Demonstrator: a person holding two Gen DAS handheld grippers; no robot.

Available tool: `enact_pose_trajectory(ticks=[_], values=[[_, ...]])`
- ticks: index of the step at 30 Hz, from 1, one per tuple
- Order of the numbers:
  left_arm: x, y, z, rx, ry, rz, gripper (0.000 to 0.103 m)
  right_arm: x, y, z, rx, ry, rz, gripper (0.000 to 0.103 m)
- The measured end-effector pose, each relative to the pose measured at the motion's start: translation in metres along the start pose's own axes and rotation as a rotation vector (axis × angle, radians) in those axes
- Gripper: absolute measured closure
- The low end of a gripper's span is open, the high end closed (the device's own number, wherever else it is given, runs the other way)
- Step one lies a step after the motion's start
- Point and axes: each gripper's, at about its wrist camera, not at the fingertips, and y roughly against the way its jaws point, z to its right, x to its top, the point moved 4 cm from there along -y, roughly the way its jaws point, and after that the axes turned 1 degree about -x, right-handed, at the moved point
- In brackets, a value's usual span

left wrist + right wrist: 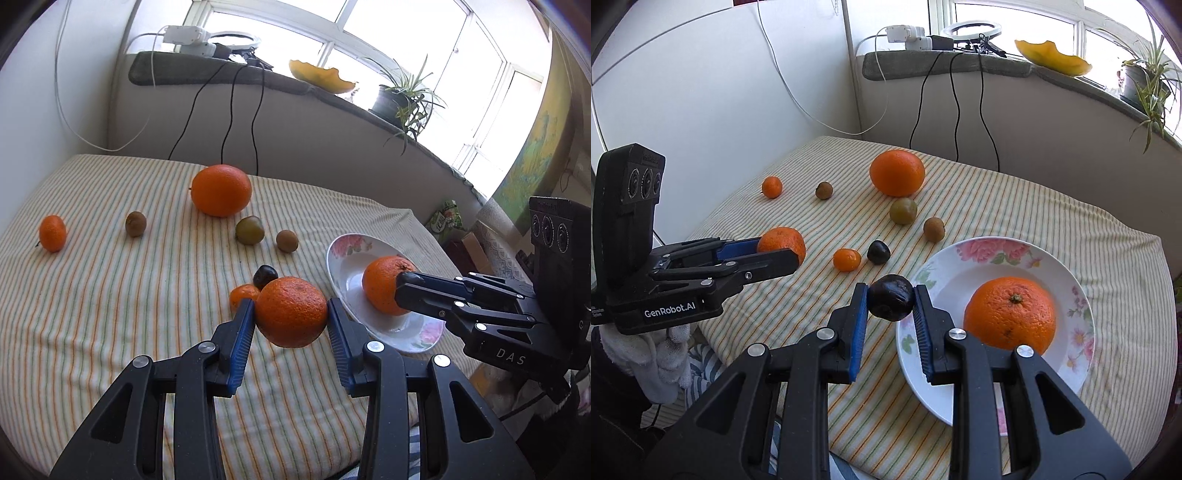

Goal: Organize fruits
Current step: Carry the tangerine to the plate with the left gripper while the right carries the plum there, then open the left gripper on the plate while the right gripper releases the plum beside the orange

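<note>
Both wrist views close, angled down over striped table [110,295]; share plate [1082,295], windowsill [332,96].

Both grippers clamped, each pitched downward

The left gripper [291,314] has its blue-padded jaws pressed on either side of an orange [291,312]. The right gripper [891,301] pinches a dark fruit [890,302] at its fingertips. A white-gloved hand [661,354] carries the left gripper.
</note>
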Motion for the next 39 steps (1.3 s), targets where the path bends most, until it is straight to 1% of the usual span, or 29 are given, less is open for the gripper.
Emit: enact_pose_trajectory(ticks=[10,19,26,39], values=[[-0.003,-0.024,0.045,-0.072,-0.076,-0.049,0.065,-0.017,0.025,0.058,-0.088,-0.115,0.017,0.078],[-0.004,-0.048,0.079,-0.104,-0.138,-0.095,0.065,-0.036,0.025,0.092,-0.136,-0.180,-0.005,0.078],[-0.008,-0.061,0.091,-0.106,-0.166,-0.124,0.065,-0.046,0.019,0.105,-0.142,-0.204,-0.023,0.078],[-0.009,-0.067,0.093,-0.093,-0.171,-0.135,0.065,-0.049,0.014,0.109,-0.140,-0.224,-0.029,0.078]])
